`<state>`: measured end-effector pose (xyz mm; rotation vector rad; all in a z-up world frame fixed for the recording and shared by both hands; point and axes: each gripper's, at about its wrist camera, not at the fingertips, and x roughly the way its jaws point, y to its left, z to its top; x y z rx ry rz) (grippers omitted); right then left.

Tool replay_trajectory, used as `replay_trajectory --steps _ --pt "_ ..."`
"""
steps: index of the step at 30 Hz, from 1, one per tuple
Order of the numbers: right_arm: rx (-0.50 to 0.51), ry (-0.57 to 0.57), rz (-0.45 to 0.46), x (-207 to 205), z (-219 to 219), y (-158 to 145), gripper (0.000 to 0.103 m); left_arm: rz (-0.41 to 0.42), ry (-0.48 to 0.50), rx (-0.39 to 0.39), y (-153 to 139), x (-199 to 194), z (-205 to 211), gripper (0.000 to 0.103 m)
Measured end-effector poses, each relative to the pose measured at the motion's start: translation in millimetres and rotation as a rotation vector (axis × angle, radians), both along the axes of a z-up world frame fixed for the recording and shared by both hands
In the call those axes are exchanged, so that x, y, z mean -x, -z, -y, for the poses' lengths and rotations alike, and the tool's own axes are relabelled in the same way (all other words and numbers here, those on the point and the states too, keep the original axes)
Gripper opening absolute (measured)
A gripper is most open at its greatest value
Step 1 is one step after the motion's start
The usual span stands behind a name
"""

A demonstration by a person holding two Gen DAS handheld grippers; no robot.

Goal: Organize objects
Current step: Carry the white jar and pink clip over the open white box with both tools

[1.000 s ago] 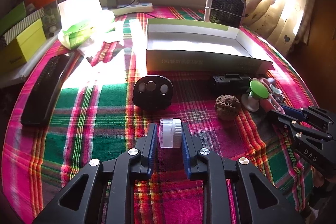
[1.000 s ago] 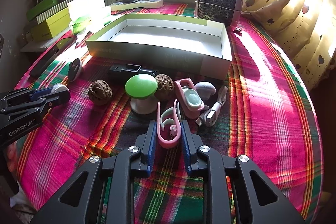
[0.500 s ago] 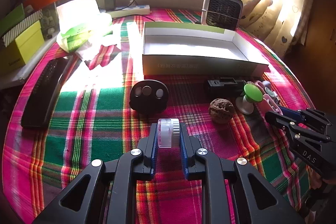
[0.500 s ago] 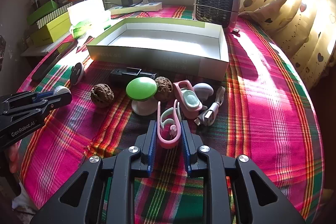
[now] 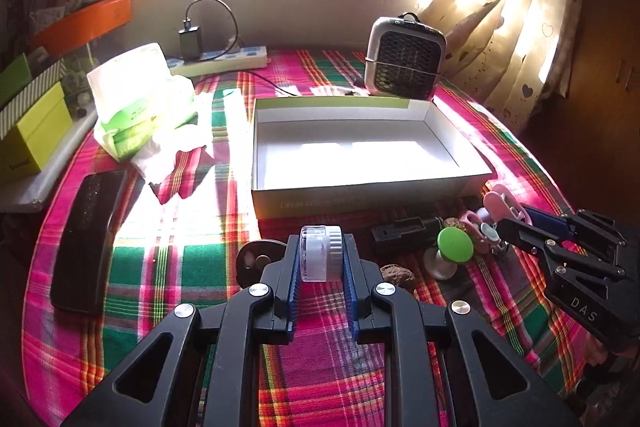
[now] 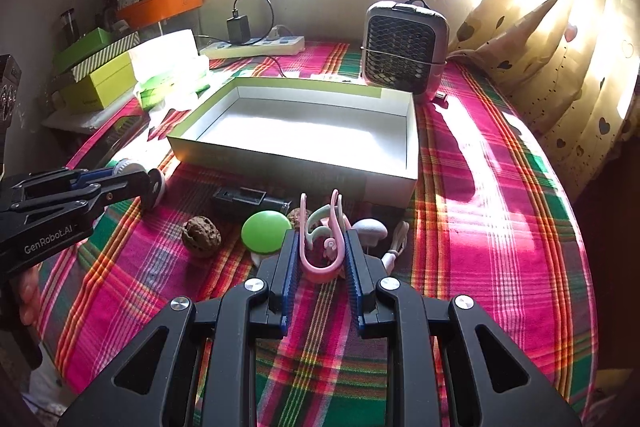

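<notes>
My left gripper is shut on a small clear jar with a white lid, held above the plaid cloth just in front of the open white box. My right gripper is shut on a pink clip, lifted above the pile of small things. It also shows in the left wrist view, at the right. The box is empty. A green-topped knob, two walnuts, a black rectangular gadget, a white cap and a cable lie in front of the box.
A round black disc lies by the left gripper. A black case lies at the left, a tissue pack behind it. A small fan heater and power strip stand behind the box. Boxes stack at the far left.
Both grippers have risen and moved forward toward the box with their objects held. The pink clip has come off the cloth.
</notes>
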<state>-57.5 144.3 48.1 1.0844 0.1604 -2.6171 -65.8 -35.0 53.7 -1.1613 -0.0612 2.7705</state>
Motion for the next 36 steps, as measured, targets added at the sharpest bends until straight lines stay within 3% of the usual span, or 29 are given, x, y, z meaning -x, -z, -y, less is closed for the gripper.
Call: replay_trajectory --steps 13,36 --pt "0.016 -0.006 -0.018 54 11 -22 0.023 0.002 0.011 -0.004 -11 57 -3 0.017" --pt "-0.011 0.028 0.114 166 28 20 0.023 0.12 -0.01 0.024 28 160 -4 0.017"
